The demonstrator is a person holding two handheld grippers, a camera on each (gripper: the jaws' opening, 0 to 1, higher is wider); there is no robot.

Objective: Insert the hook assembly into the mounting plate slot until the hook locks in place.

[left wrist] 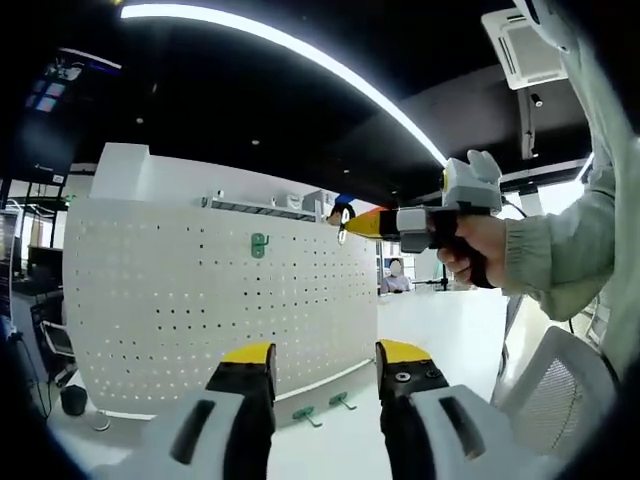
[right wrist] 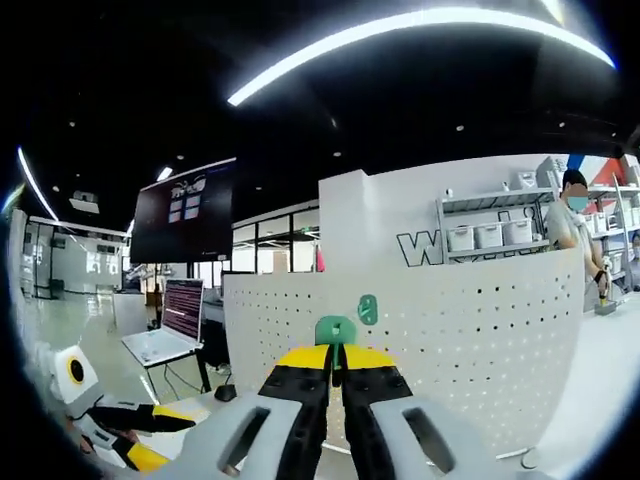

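Left gripper point(left wrist: 325, 372): yellow-tipped jaws are held wide apart, empty. Two green hooks point(left wrist: 322, 408) are seen lying on the white table point(left wrist: 440, 320) at the foot of the perforated white pegboard point(left wrist: 180, 300); one green hook point(left wrist: 259, 244) is already mounted high on it. Right gripper point(right wrist: 335, 368): jaws are closed on a flat green hook assembly point(right wrist: 335, 330), held just before the pegboard. A laptop point(right wrist: 170, 325) is seen beyond.
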